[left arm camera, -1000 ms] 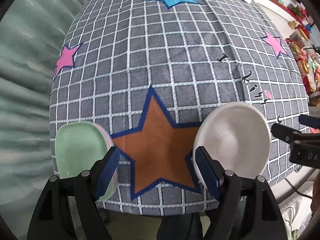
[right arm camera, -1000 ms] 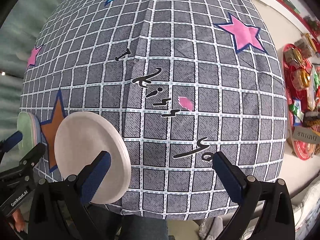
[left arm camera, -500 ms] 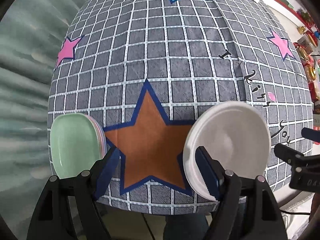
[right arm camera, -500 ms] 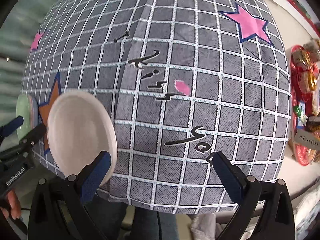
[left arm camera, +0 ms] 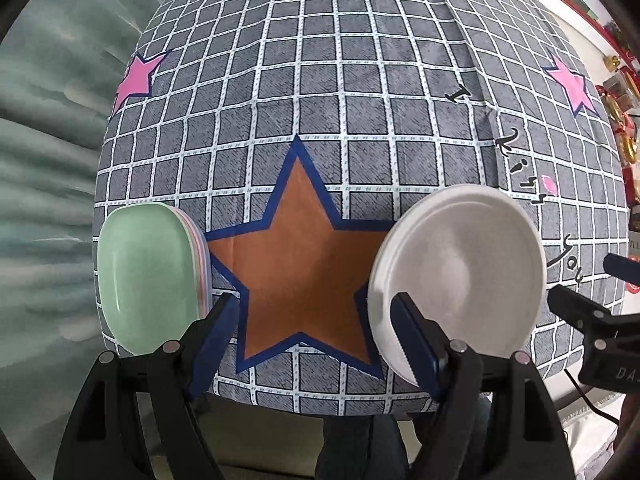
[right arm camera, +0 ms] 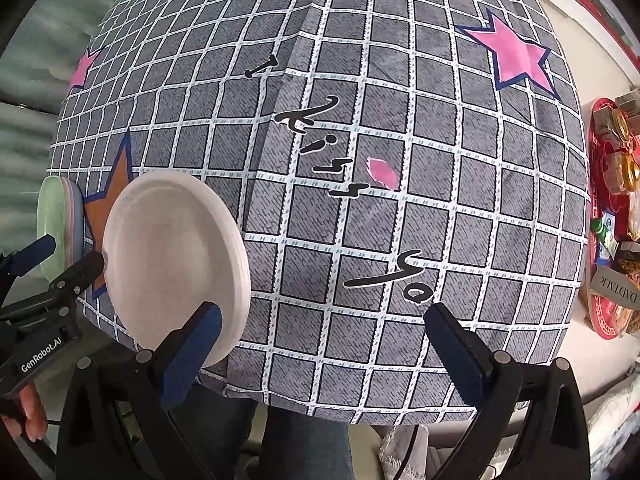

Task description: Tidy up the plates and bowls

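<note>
The white plates (left arm camera: 460, 276) sit in a low stack near the front edge of the cloth-covered surface (left arm camera: 320, 100), to the right of the big brown star (left arm camera: 296, 264). From the right wrist view the stack's rim shows as a thick band, so I take it for several plates nested together, though I cannot count them. They look thin, stiff and light, probably disposable, with a raised lip all round; that lip is the natural place to pinch, and a grip there should hold if it is not squeezed hard enough to buckle the edge. The green dish (left arm camera: 148, 280) lies on a few pastel ones at the left front corner. Its glossy surface looks slippery, so its rim would be the safer hold too.

The left gripper (left arm camera: 316, 324) hangs above the star with its jaws standing well apart, nothing between them, one finger near each stack. The right gripper (right arm camera: 320, 336) hovers over bare cloth, jaws wide and empty, its left finger just beside the white plates.
</note>
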A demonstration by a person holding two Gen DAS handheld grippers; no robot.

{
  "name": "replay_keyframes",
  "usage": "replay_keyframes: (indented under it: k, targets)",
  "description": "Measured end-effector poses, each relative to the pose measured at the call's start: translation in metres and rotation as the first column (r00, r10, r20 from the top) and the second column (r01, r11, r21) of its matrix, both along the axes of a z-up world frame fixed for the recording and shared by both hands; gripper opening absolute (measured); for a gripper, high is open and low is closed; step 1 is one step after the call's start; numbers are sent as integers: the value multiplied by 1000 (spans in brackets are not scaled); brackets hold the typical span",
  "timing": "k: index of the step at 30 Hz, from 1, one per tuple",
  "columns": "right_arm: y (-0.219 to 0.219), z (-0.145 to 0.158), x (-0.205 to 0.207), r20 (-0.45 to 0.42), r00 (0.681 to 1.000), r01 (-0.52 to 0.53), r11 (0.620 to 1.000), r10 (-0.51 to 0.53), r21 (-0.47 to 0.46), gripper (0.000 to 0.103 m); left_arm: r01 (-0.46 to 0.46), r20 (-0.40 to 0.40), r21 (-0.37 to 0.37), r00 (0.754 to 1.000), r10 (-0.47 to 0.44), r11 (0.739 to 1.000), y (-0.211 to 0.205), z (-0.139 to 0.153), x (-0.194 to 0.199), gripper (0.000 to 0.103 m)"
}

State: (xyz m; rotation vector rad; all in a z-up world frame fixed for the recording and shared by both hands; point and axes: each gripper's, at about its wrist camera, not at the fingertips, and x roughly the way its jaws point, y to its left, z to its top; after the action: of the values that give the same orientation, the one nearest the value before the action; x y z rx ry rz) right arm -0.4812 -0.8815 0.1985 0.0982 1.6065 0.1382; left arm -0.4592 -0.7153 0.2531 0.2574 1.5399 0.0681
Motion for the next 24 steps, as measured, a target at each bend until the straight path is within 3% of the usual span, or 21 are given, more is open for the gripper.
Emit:
replay_keyframes:
  k: [11,22,23,24]
  targets:
    - [-11,-14,7,-17,1000,2,1000,-2,17,102,30,-13,3,999,-29,1000,-4,-10,1,81]
    - [-3,-55,12,-38,999,38,998,-36,58,102,94,-67,-75,993,-99,993,-19,-54,8,81]
    - [0,-56,12,-32,999,38,997,-36,62,98,99,-73,-80,992,-105,992,-21,-56,8,79]
    - [4,-58,12,-31,999,35,997,-32,71,86,109,-75,-84,990,-116,990,-24,-59,8,77]
